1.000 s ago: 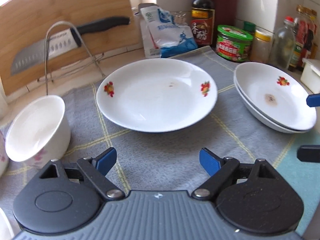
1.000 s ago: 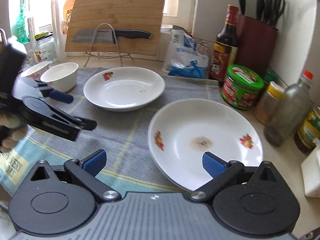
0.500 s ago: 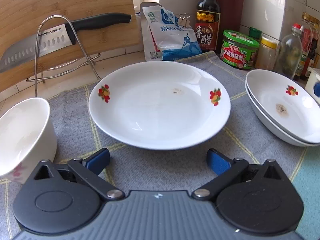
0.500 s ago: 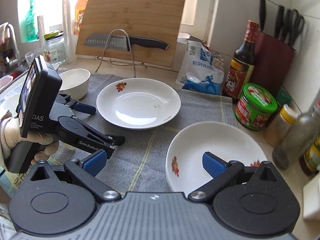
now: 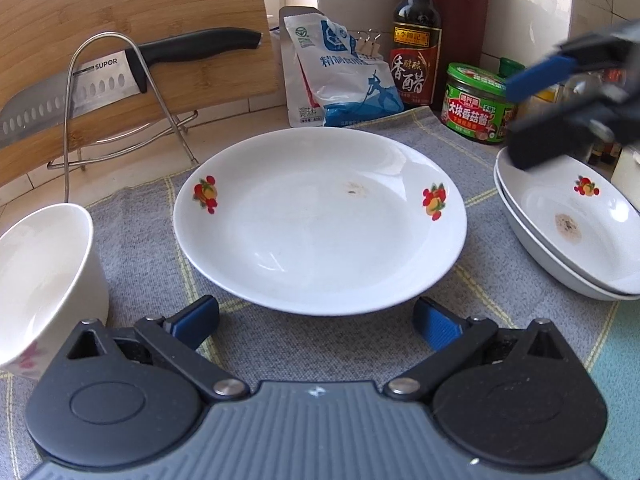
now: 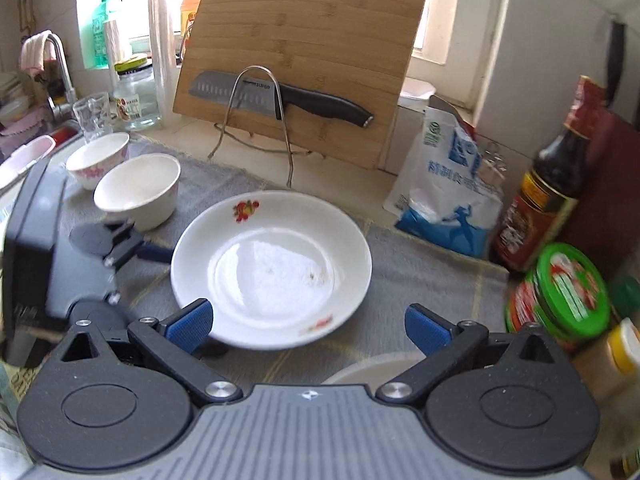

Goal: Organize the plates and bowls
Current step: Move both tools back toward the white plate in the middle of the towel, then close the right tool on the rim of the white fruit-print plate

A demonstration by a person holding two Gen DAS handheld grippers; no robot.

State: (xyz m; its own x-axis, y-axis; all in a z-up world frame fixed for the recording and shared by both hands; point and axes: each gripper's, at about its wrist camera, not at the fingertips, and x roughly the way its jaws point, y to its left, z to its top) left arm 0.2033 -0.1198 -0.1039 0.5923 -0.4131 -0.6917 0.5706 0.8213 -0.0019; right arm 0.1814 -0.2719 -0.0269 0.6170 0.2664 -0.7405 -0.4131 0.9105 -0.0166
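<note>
Plate (image 5: 320,228) lay alone mid-cloth, left claw (image 5: 316,320) spread wide just before its near rim; right claw (image 6: 306,330) also spread, empty. Pinching that rim squarely would suit best.

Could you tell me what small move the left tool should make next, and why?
Probably ease the left tool forward to straddle the near rim of the single plate: its jaws stand wide and empty just short of it, and two plates already sit stacked to the right.

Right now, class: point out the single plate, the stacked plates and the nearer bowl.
single plate (image 5: 320,232), left wrist view, centre of its well.
stacked plates (image 5: 560,208), left wrist view, top plate's inner surface.
nearer bowl (image 6: 138,184), right wrist view, its inside.
</note>
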